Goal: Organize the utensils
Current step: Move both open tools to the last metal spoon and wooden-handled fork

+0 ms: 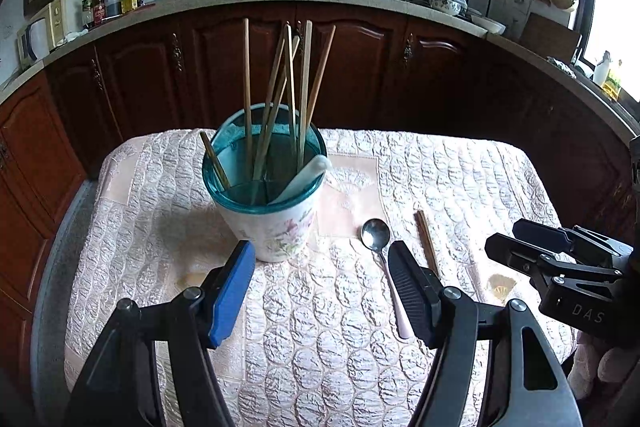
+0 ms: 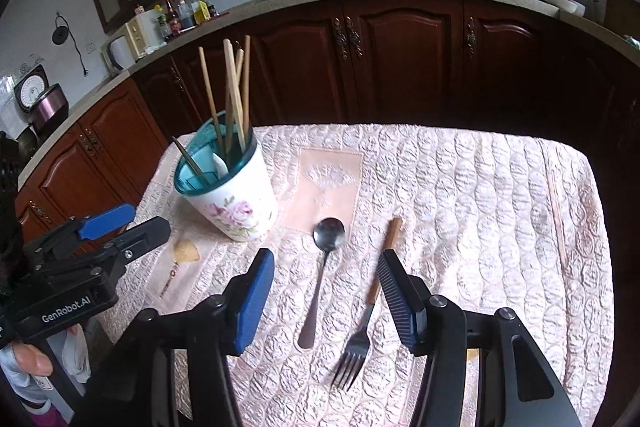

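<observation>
Daylight from a blown-out window [image 1: 612, 7] at right, soft shadows, dim cabinets, strong fisheye bending, dark vignetted corners

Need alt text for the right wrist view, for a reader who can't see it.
The open right gripper hovers over a quilted table where a spoon and a wooden-handled fork lie side by side. To their left a floral cup holds chopsticks, and the left gripper shows at the left edge.
</observation>
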Motion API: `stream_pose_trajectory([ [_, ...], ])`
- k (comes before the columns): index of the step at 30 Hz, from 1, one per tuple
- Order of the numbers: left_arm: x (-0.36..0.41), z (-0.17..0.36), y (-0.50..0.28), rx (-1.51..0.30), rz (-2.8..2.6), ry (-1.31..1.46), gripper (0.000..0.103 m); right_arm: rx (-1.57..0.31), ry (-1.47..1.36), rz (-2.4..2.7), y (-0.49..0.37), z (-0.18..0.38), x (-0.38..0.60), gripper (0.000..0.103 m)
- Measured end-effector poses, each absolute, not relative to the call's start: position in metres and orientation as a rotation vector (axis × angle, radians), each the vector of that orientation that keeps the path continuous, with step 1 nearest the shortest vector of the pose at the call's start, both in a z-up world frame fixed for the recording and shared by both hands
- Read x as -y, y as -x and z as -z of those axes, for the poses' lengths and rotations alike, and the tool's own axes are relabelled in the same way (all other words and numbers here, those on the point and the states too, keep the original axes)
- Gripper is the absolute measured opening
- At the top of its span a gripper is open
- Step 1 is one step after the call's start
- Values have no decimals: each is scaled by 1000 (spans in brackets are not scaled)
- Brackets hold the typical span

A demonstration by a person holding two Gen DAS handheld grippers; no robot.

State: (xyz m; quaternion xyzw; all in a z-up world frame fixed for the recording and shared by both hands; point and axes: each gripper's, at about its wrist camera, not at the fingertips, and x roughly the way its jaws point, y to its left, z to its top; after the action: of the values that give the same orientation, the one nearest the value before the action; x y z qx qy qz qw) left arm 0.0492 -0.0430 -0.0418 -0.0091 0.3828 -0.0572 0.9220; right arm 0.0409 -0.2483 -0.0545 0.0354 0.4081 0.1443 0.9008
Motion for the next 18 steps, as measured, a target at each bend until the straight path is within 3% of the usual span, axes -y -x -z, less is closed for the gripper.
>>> stream_pose_trajectory([
  [18,58,101,-74,-923,177,66,70,-989,-140,-254,-79,123,270,58],
])
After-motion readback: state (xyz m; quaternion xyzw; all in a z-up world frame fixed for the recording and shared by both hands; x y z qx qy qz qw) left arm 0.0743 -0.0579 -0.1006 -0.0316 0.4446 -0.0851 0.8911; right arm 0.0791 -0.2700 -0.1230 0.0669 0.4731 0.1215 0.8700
